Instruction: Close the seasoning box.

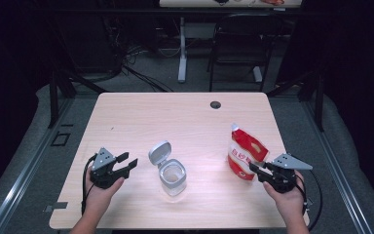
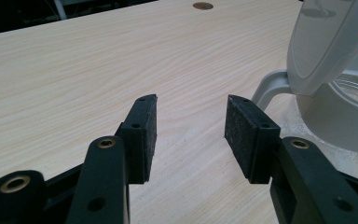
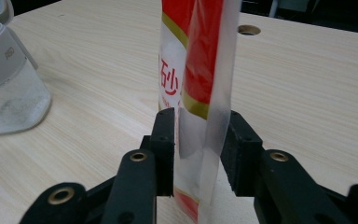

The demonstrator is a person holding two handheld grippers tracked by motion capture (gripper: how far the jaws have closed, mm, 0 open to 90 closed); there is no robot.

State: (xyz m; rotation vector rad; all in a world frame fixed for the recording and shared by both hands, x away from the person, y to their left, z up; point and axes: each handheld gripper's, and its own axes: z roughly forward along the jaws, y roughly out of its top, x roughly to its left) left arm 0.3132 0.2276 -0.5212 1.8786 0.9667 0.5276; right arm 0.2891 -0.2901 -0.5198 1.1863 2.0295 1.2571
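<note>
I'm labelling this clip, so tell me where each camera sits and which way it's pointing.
High view: fixed above the person's side, facing forward and down on the table; both hands show, with the left gripper and right gripper.
Left gripper view: rides the left gripper, looking along its open jaws across the table toward the jar.
Right gripper view: rides the right gripper, looking along its jaws, which flank the red pouch.
Shared: jar and table show in all three.

1 overhead, 2 gripper cams
</note>
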